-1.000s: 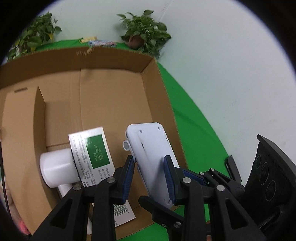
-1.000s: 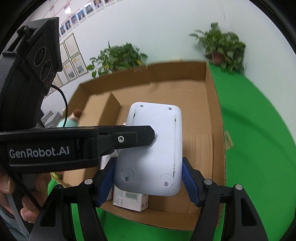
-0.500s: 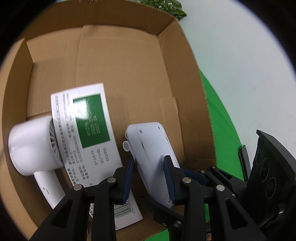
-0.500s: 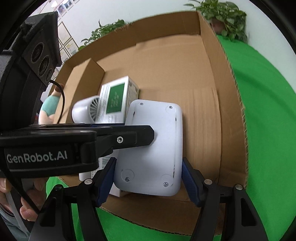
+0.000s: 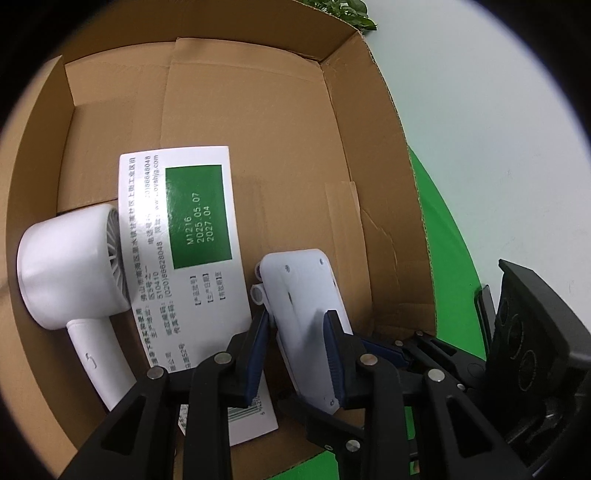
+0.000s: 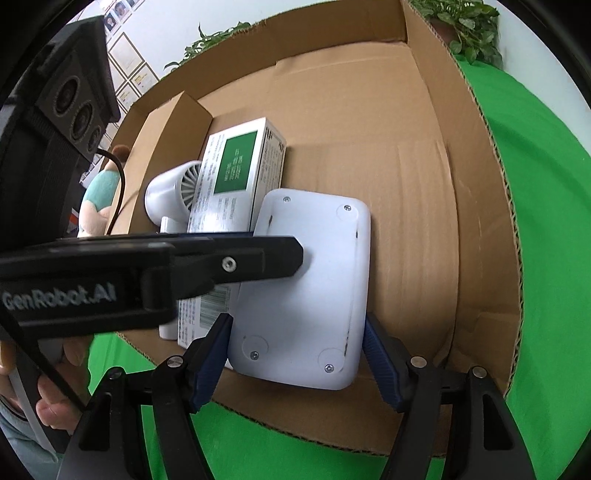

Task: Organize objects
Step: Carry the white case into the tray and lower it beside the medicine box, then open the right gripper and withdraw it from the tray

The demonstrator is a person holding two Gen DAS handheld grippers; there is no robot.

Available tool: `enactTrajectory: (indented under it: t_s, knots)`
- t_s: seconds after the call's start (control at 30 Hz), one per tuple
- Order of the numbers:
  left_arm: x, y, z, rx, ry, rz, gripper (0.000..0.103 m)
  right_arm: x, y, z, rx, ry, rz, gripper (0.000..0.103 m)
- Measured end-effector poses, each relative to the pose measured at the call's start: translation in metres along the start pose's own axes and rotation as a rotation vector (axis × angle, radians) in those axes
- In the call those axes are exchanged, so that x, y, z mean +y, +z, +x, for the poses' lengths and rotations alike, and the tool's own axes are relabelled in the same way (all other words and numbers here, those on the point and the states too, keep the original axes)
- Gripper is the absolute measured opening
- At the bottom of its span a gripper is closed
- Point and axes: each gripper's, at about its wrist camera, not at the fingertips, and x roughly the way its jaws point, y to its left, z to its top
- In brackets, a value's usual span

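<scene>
Two grippers: both hold one white device (image 6: 306, 291) together, low inside the cardboard box (image 6: 480, 206).
Left gripper (image 5: 295, 354): pinches the thin edge of the device, its blue pads pressed tight on both faces; in the right wrist view it comes in from the left side across the device.
Right gripper (image 6: 295, 354): its jaws are opening a little at this moment, with the wide body of the device between them; the pads stand at the device's two long sides, and I cannot tell if they press on it.
Change: a second ago the device hung above the box and plants and wall filled the upper part of the views; now both hands are lower and the box floor fills the views.
Meaning for the task: I judge that the device is almost placed in the free right part of the box, so the release is the step in hand.
Place of the device: just beside the white carton (image 5: 177, 258), underside with screws facing up.
Hair dryer (image 5: 70, 273): lies left of the carton, touching it.
Writing on the left gripper: "GenRobot.AI".
Writing on the carton: a green panel with "M1216", "2025.05.07", "2027.04"; Chinese text, a number "510410", a barcode near the close end.
Far: green cloth (image 6: 535, 184), plants (image 6: 469, 22), framed papers (image 6: 129, 70) on the wall.
</scene>
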Motion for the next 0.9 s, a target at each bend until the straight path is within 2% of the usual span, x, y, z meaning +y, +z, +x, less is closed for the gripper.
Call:
enactTrajectory:
  t_s: [0.13,0.3,0.4,0.53,0.67,0.8,0.9]
  knots:
    - [0.004,-0.001,-0.008,-0.021,-0.02,0.002,0.028,0.003,-0.001,0.0,0.014,-0.006,-0.01,0.072]
    - [0.015,-0.008,-0.039,-0.091,-0.068,-0.016,0.029,0.006,0.0,-0.009,-0.001,0.023,-0.005,0.079]
    - [0.028,-0.013,-0.051,-0.122,-0.022,-0.035,0.03,0.011,0.003,-0.012,-0.011,-0.01,-0.025,0.079]
    - [0.041,-0.02,-0.049,-0.102,0.015,-0.057,0.03,0.015,0.006,-0.005,-0.021,-0.052,-0.022,0.074]
    - [0.035,-0.028,-0.038,-0.066,0.04,-0.052,0.03,0.017,0.008,0.001,-0.029,-0.073,-0.025,0.07]
    - [0.027,-0.034,-0.031,-0.05,-0.029,-0.058,0.03,0.016,0.01,-0.001,-0.039,-0.074,-0.028,0.067]
    - [0.025,-0.036,-0.031,-0.058,-0.042,-0.065,0.029,0.016,0.011,-0.001,-0.035,-0.08,-0.035,0.066]
